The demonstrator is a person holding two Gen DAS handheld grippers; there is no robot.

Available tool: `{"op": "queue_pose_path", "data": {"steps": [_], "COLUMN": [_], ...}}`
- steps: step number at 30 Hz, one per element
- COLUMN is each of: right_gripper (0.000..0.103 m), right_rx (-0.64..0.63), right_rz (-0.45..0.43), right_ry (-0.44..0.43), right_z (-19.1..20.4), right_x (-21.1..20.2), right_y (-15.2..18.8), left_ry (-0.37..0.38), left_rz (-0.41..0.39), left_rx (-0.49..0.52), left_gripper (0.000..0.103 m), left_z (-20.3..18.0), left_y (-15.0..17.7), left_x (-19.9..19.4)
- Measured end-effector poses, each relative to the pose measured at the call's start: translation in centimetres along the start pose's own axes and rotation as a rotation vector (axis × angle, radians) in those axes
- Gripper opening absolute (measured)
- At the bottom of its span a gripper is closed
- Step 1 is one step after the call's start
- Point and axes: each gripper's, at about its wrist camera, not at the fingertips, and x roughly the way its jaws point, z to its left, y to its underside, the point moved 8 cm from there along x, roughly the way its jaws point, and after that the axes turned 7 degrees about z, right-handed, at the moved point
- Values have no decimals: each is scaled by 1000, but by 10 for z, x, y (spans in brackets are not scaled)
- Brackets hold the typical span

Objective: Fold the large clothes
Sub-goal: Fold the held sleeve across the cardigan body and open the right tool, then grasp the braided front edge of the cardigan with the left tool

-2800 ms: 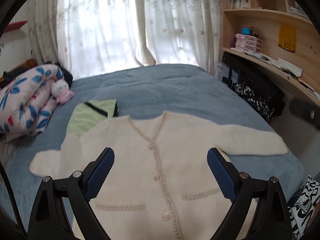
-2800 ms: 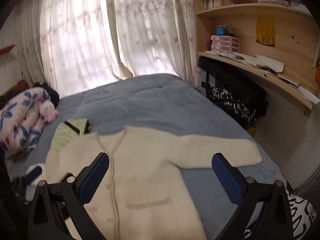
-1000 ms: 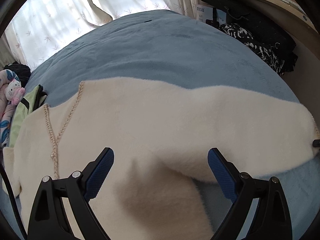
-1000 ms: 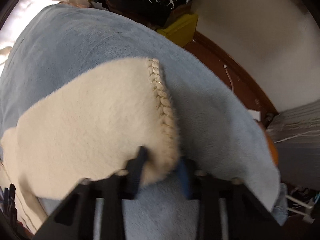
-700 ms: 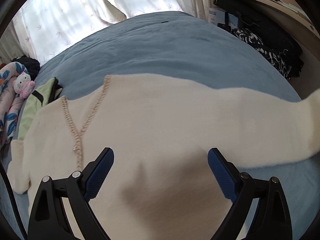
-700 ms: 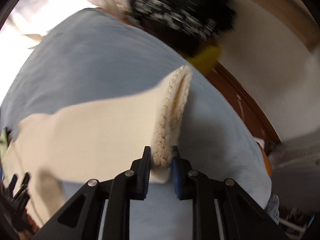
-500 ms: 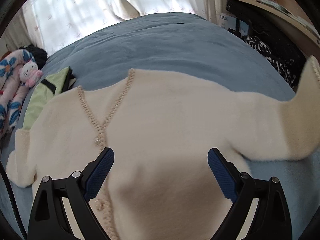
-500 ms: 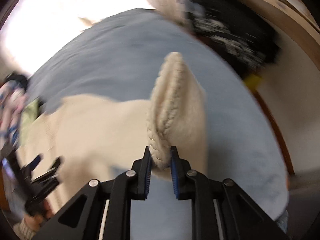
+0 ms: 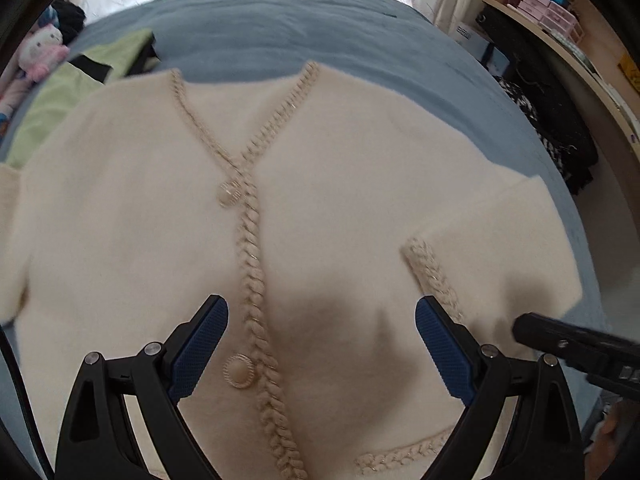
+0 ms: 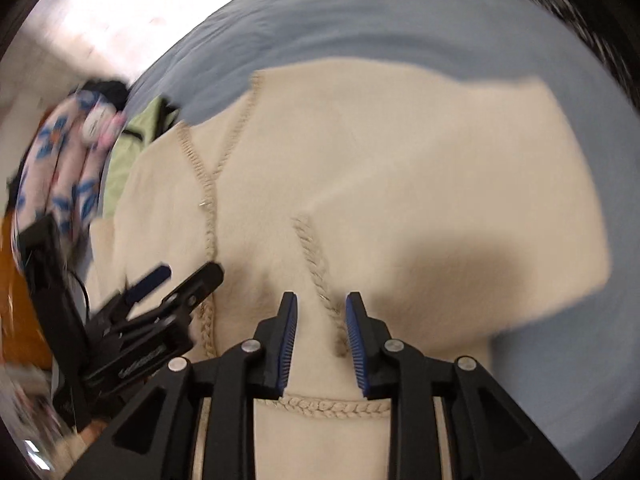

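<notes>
the cream cardigan (image 9: 320,184) is laid face up on the blue bed (image 9: 280,20), buttoned, with its neckline at the far side. a moment ago the right sleeve was stretched flat out to the right; it has since been pinched at the cuff, lifted and carried over the body. now the right sleeve (image 9: 500,248) is seen folded inward across the right chest, its braided cuff (image 10: 316,268) lying on the front panel just above the pocket trim (image 10: 332,404).

the right claw (image 10: 320,340) is parted a little, with the cuff's braid lying between the blue pads but apparently no longer gripped, so the sleeve is judged to have been just released. the left claw (image 9: 320,348) is spread wide and held above the button band (image 9: 256,280), gripping nothing.

the first sleeve fold is therefore taken as done. the left sleeve (image 9: 8,240) is only partly seen at the left edge and looks not yet folded, so it is likely to be dealt with next, before the body is doubled over. a light green garment (image 9: 72,84) lies on the bed beyond the left shoulder, near a plush toy (image 9: 40,54).
</notes>
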Motion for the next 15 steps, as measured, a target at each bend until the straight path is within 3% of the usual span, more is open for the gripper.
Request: {"op": "queue_pose_path", "data": {"steps": [4, 8, 15], "right_gripper": [25, 25, 25], "right_rx": [104, 176, 161], "right_rz": [-66, -115, -146], "right_ry": [71, 57, 61], "right_z": [-29, -54, -78], "right_x": [3, 1, 4], "right_y": [23, 46, 84], "left_ry": [121, 231, 216], "left_rz": [42, 104, 105], "left_rx": [26, 19, 0], "left_gripper": [88, 82, 81], "left_z": [-25, -51, -67], "left_y": [6, 12, 11], "left_x": [17, 39, 66]}}
